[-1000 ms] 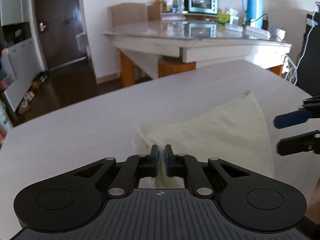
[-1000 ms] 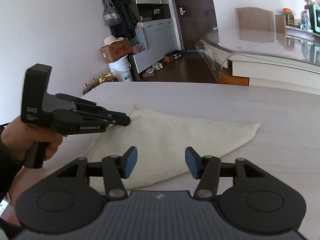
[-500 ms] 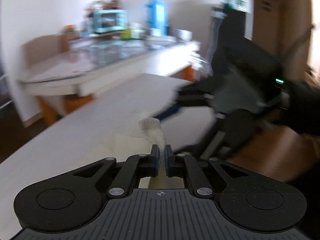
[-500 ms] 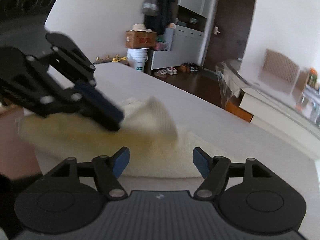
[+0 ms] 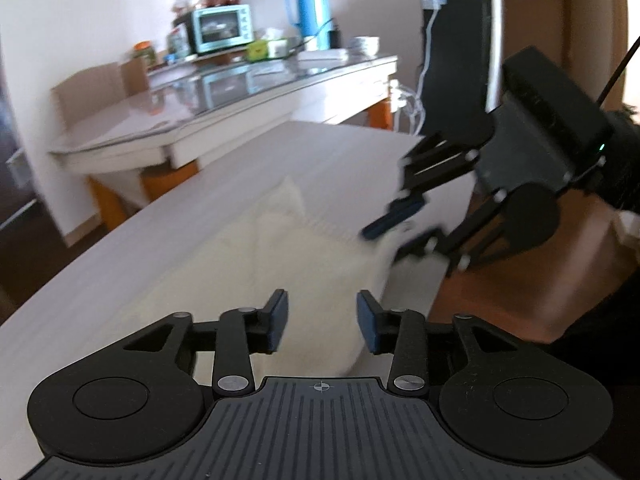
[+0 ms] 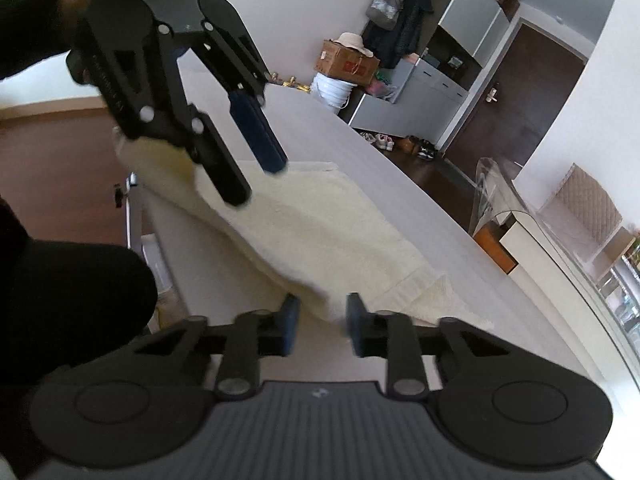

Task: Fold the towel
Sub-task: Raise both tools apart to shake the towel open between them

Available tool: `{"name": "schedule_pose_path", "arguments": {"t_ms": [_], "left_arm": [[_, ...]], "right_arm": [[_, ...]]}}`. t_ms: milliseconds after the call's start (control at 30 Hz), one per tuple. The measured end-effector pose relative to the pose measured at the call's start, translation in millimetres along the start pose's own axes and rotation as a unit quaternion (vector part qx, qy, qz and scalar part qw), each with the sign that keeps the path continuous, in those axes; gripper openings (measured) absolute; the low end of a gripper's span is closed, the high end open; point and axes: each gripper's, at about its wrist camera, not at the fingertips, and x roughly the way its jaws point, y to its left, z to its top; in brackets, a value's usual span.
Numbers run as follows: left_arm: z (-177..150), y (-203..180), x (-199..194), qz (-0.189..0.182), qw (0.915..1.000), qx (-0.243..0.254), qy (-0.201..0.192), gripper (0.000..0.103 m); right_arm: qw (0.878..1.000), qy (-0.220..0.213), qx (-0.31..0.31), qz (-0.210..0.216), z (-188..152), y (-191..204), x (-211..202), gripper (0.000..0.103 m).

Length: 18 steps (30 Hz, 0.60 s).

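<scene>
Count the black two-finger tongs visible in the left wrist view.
2: the left tongs at the bottom edge, over the cream terry towel; the right tongs at its right-hand corner.

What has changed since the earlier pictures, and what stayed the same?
The left gripper carried a corner of the towel across toward the right gripper; its jaws have just been opening and let it go. The right gripper's jaws have just been closing, with the towel's edge between them. The towel stays on the table.
</scene>
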Motion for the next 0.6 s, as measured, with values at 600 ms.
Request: {"name": "schedule_pose_path", "arguments": {"t_ms": [600], "left_arm": [[-70.3,-66.0,-44.5,0.069,0.993,0.095,0.011,0.053]], "right_arm": [[0.996,0.028,0.078,-0.04,-7.4,4.0,-69.9,0.007]]}}
